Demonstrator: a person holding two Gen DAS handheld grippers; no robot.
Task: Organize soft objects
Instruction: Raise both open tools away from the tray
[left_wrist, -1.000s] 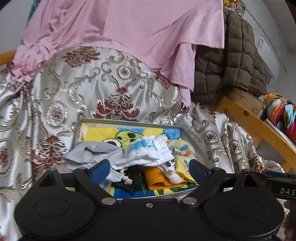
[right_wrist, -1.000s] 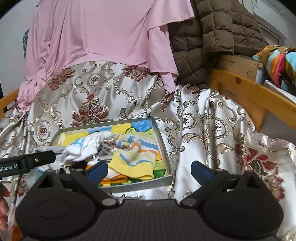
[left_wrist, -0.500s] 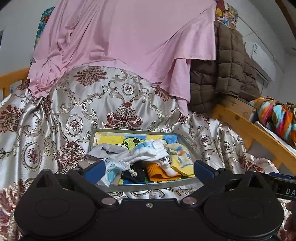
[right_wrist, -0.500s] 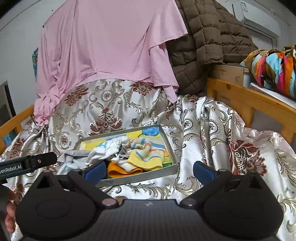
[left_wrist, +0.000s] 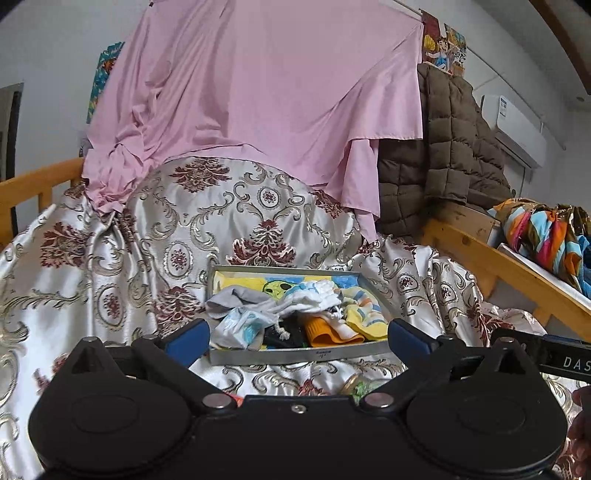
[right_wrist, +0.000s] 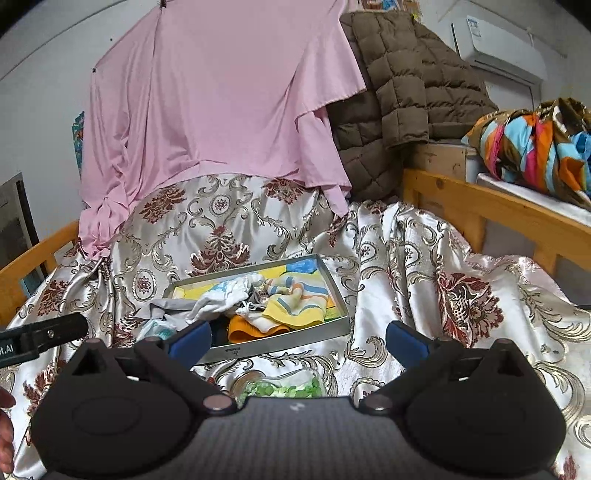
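Below right gripper (right_wrist: 297, 341) only, green-filled container (right_wrist: 284, 387); left gripper (left_wrist: 297, 338) likewise spread, empty

Two fisheye views, each mounted just behind a hand-held gripper and looking forward along its fingers, angled slightly down. Left view (left_wrist: 297, 338) facing the metal tray (left_wrist: 295, 352) of soft things nearly square on, at close range. Right view (right_wrist: 297, 341) set further right, seeing the same tray (right_wrist: 280, 341) off to the left. Shared by both: patterned bedspread (left_wrist: 110, 266), pink sheet (right_wrist: 221, 103), brown quilted jacket (right_wrist: 399, 92).
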